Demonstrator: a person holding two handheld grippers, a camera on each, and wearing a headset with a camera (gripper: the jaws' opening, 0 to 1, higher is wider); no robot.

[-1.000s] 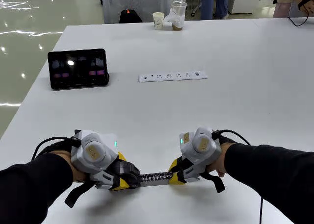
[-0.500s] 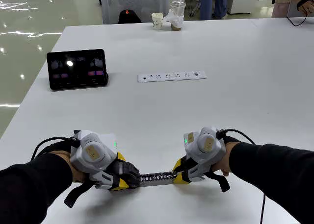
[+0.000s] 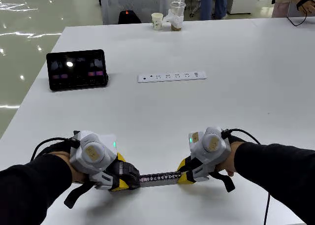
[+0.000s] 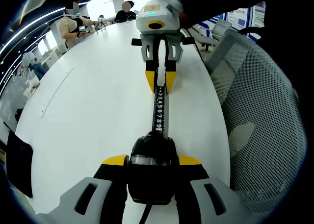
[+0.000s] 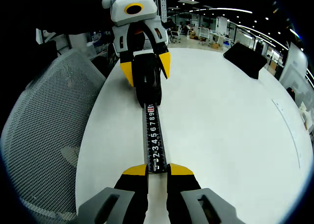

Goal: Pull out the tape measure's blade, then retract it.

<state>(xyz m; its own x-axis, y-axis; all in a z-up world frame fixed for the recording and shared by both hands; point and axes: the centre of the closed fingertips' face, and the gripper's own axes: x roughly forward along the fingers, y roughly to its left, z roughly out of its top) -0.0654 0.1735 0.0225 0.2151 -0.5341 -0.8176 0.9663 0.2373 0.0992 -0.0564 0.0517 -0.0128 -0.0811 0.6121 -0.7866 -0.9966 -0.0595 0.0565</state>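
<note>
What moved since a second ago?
The right gripper, shut on the blade, slid right, pulling more blade out. The left gripper stayed shut on the case; tablet and power strip stayed put.

Middle of the picture: the white table (image 3: 206,112) is bare and wide here, so there is lots of room.
Right side: bare table out to the edge.
Bottom middle: the blade (image 3: 160,177) lies like a low bar across the gap. The left gripper (image 3: 122,179) squeezes the tape measure (image 3: 129,175) and the right gripper (image 3: 183,177) pinches the blade's end. The way above the blade is open.
Left middle: a dark tablet (image 3: 77,69) stands up near the table's edge.
Upper middle: a flat power strip (image 3: 172,77) lies low.
Top: a paper cup (image 3: 158,20) and a plastic cup (image 3: 178,14) stand at the far edge.
Near edge: a mesh chair (image 4: 260,111) sits close to the table.
</note>
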